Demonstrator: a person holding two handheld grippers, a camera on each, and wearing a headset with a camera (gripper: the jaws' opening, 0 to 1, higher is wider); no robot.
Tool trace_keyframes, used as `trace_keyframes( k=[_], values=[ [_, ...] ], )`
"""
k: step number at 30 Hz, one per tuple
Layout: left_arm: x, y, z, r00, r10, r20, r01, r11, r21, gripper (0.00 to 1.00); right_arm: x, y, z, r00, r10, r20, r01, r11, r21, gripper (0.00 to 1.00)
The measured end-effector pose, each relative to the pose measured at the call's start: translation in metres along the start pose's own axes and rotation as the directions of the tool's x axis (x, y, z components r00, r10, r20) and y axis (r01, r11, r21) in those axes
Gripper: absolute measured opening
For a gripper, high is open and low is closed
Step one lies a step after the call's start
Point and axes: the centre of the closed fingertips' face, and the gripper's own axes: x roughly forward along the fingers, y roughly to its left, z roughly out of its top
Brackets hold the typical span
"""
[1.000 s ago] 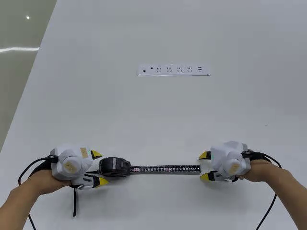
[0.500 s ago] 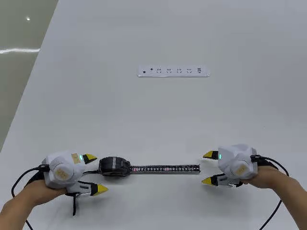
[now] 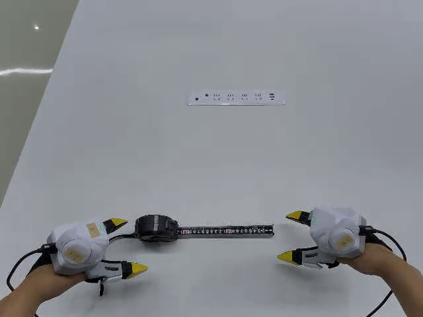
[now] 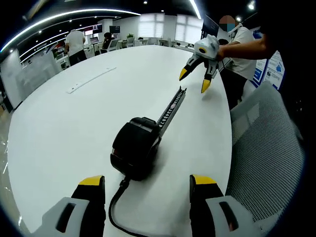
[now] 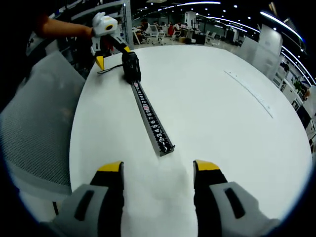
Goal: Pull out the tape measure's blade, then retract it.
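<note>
Head view — black tape measure (image 3: 157,227), blade (image 3: 228,231) out flat — left gripper (image 3: 128,244), right gripper (image 3: 286,236) spread.

Bright, flat light pours from overhead in the head view, and the white bench (image 3: 198,158) is close to washed out, hardly any texture on it. Shadows are soft and faint, just a pale smudge under the tape measure (image 3: 157,228) by the bench's near edge. Past the left edge, the floor (image 3: 26,119) throws back a white streak of glare and one small bright dot. Over to the left gripper view: heavy fisheye, the bench's edge bows round, ceiling light strips (image 4: 74,15) curve overhead, and the room behind sits dimmer. The yellow-tipped fingers (image 4: 91,181) at the bottom are stretched by the lens. The right gripper view bends the same way, yet the blade (image 5: 150,118) numerals read crisp at centre, and the margins smear.
</note>
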Motion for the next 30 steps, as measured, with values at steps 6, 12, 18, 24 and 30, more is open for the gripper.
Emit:
trace_keyframes(
  k=[6,12,18,24,30],
  values=[
    [-0.002,-0.004,0.001,0.9988,0.031,0.036,-0.030,0.999,-0.032,0.70,-0.005,0.006,-0.002,0.9985,-0.042,0.035,0.040,0.998,0.057,0.58],
    [-0.004,-0.008,0.005,0.9950,0.069,0.072,-0.066,0.997,-0.050,0.73,-0.009,0.014,-0.001,0.9953,-0.073,0.063,0.067,0.994,0.092,0.61],
    [-0.005,-0.010,0.007,0.9928,0.080,0.089,-0.075,0.995,-0.060,0.76,-0.010,0.016,0.001,0.9939,-0.083,0.072,0.076,0.992,0.099,0.65],
    [-0.009,-0.024,0.010,0.9839,0.120,0.132,-0.110,0.990,-0.083,0.79,-0.016,0.027,0.010,0.9814,-0.145,0.126,0.126,0.981,0.151,0.69],
    [-0.009,-0.029,0.010,0.9824,0.124,0.140,-0.112,0.989,-0.093,0.81,-0.018,0.030,0.013,0.9776,-0.159,0.138,0.136,0.977,0.162,0.74]
  ],
)
